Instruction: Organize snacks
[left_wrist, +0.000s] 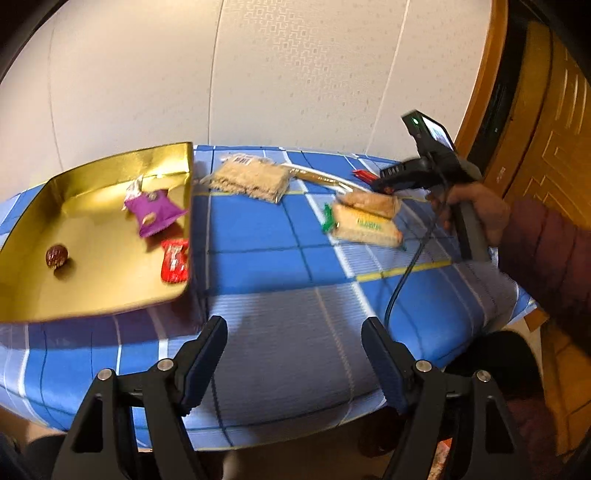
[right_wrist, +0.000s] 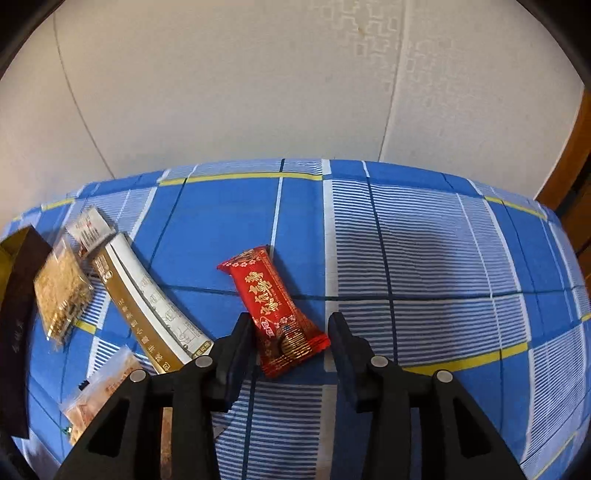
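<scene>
The right gripper (right_wrist: 291, 338) has its jaws spread on either side of the near end of a red snack packet (right_wrist: 271, 310) lying on the blue checked table (right_wrist: 443, 258); the pads are not pressing it. The left gripper (left_wrist: 293, 354) hangs with jaws spread and empty near the gold tray (left_wrist: 92, 236), which holds a purple packet (left_wrist: 153, 212), a small red packet (left_wrist: 174, 260) and a round brown sweet (left_wrist: 56, 255).

A tray (left_wrist: 92, 295) is set at the table's (left_wrist: 266, 258) left end — three wrapped sweets and a round one are held in it. Right of it the cracker packs (left_wrist: 251, 179) are laid; further right, a wrapped bar (right_wrist: 275, 314) is bracketed by the right gripper (right_wrist: 291, 332).
</scene>
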